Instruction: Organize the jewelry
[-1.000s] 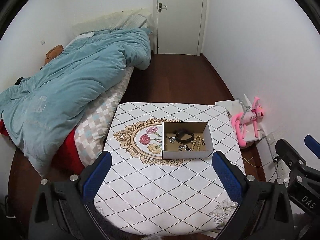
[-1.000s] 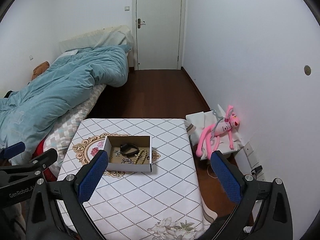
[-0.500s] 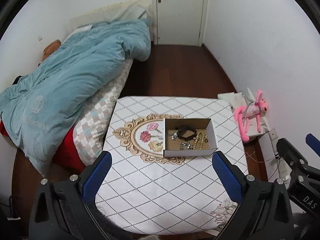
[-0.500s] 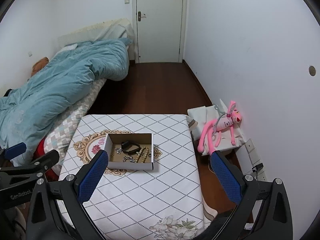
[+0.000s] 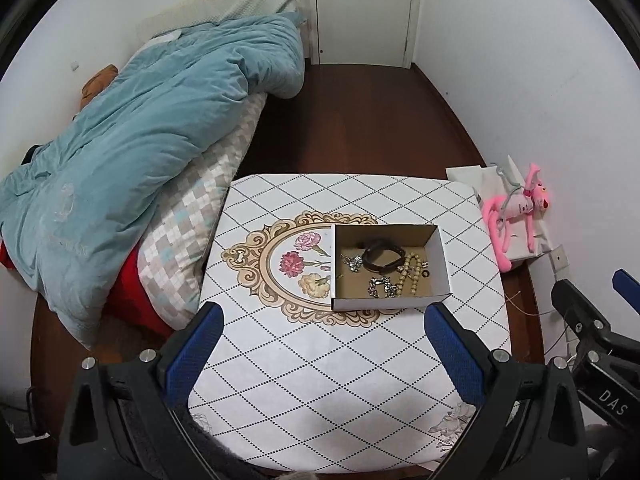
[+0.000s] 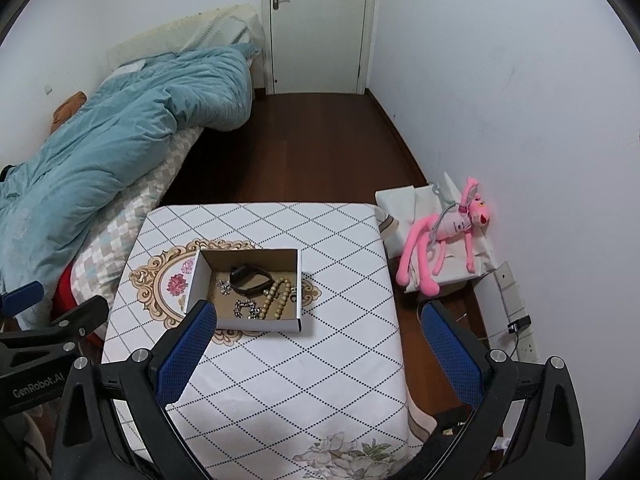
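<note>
Both grippers hang wide open and empty, the cardboard box (image 5: pixel 390 268) of jewelry sitting at 12 o'clock of the left gripper (image 5: pixel 320 344), but off at 11 o'clock of the right gripper (image 6: pixel 316 344).

Left gripper (image 5: pixel 320 344): black frame, round silver screws, white "GenRobot.AI" letters on its side.
Right gripper (image 6: pixel 316 340): black frame, silver screws, white "DAS" letters.
Fingers (image 5: pixel 196 352): blue bumpy pads.
</note>
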A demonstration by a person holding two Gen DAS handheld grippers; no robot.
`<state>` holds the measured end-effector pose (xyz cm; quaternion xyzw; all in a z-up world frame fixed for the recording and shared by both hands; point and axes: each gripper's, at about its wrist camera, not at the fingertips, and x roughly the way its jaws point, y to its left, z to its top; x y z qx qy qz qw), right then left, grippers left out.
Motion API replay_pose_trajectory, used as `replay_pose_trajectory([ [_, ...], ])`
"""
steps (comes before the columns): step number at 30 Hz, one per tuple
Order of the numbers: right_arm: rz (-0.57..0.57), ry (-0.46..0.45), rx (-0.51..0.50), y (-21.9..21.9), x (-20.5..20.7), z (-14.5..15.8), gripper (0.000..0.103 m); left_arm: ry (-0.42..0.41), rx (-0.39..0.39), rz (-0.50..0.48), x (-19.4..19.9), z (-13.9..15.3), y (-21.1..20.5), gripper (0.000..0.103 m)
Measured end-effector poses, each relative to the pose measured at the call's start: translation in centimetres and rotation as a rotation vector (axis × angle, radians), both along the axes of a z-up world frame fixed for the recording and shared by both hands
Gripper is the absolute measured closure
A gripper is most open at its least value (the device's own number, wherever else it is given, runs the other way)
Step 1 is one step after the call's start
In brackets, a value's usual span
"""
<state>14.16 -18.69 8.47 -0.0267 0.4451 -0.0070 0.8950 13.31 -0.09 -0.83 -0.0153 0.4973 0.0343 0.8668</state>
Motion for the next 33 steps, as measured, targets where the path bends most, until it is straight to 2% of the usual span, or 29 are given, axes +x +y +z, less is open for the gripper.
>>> replay_pose_trajectory([
  [6,-0.003,0.021,-0.011,0.0,0.6,-0.9,0.0,0.02,0.001,0.002,0.6,-0.6,-0.1,0.001],
  [33,0.016,0.046,-0.021,0.1,1.0,-1.3,0.0,0.04,-0.015,-0.003,0.7,-1.3,0.2,0.001],
])
